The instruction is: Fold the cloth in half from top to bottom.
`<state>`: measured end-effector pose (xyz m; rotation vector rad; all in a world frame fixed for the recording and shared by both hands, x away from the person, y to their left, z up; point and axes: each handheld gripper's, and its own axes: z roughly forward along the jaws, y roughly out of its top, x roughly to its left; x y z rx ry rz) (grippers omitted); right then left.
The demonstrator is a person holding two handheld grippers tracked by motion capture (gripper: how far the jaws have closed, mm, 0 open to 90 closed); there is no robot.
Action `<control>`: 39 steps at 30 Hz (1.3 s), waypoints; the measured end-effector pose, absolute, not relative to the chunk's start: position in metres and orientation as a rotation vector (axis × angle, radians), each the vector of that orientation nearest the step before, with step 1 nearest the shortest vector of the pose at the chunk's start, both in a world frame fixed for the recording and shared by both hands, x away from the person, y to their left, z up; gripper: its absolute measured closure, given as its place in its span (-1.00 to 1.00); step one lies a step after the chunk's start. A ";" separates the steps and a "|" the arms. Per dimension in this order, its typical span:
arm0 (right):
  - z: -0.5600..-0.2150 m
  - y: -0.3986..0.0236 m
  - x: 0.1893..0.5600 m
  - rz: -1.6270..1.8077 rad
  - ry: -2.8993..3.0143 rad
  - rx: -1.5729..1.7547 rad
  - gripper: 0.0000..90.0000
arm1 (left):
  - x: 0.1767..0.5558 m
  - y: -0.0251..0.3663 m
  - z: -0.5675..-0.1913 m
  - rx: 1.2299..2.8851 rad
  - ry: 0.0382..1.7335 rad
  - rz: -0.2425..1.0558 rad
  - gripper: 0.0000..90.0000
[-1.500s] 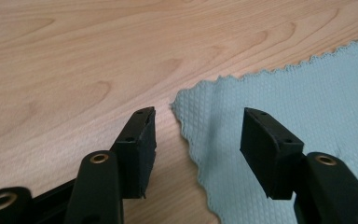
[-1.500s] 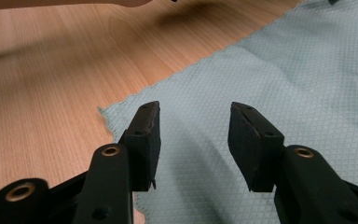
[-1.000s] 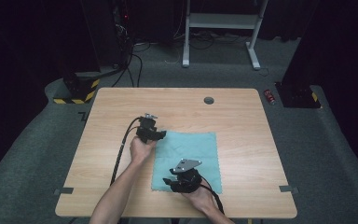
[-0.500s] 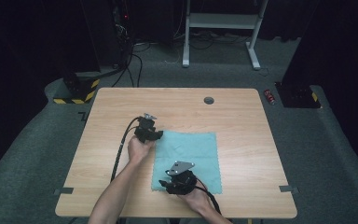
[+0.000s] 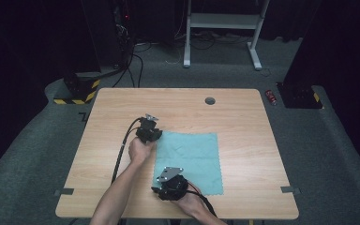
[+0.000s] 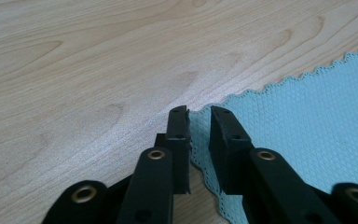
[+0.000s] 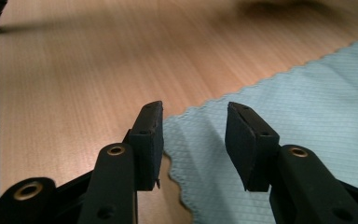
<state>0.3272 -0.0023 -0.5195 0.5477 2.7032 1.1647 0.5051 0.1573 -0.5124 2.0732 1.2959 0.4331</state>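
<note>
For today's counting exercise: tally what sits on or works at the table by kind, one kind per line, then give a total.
Teal cloth: 1
Hand-held tongs: 2, the left tongs and the right tongs, each at a corner of the cloth
Wooden table: 1
Total: 4

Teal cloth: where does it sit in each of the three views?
High view: teal cloth lies flat at table centre-right.
Left gripper view: its far-left corner sits between the jaws.
Right gripper view: its near-left corner lies between the jaws.
Shared landmark: the cloth's scalloped edge on the wooden table.
</note>
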 end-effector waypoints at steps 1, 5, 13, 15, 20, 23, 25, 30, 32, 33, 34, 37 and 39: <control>-0.520 -0.001 0.326 1.165 2.710 0.551 0.28 | 0.505 0.157 -0.513 2.072 1.294 0.432 0.81; -0.519 0.003 0.322 1.157 2.717 0.516 0.29 | 0.506 0.157 -0.513 2.067 1.286 0.407 0.95; -0.521 0.004 0.320 1.106 2.692 0.480 0.68 | 0.507 0.160 -0.513 2.046 1.303 0.372 1.00; -0.521 0.004 0.319 1.094 2.683 0.461 0.84 | 0.508 0.161 -0.513 2.041 1.308 0.366 1.00; -0.521 0.002 0.319 1.105 2.673 0.473 0.98 | 0.510 0.167 -0.513 1.986 1.337 0.300 1.00; -0.517 -0.001 0.318 1.142 2.654 0.489 0.99 | 0.509 0.167 -0.509 1.972 1.318 0.299 1.00; -0.513 -0.004 0.318 1.166 2.643 0.494 0.99 | 0.508 0.167 -0.506 1.958 1.312 0.291 1.00; -0.504 -0.010 0.316 1.199 2.621 0.517 1.00 | 0.508 0.167 -0.500 1.952 1.299 0.285 1.00; -0.501 -0.015 0.315 1.211 2.603 0.515 1.00 | 0.509 0.166 -0.496 1.952 1.289 0.288 1.00; -0.499 -0.017 0.314 1.219 2.593 0.516 1.00 | 0.509 0.165 -0.494 1.943 1.288 0.282 1.00; -0.498 -0.019 0.314 1.224 2.588 0.522 1.00 | 0.509 0.164 -0.491 1.946 1.277 0.282 1.00; -0.494 -0.027 0.312 1.231 2.570 0.553 1.00 | 0.510 0.157 -0.488 1.943 1.254 0.272 1.00; -0.493 -0.032 0.311 1.231 2.559 0.567 1.00 | 0.511 0.152 -0.488 1.952 1.252 0.266 1.00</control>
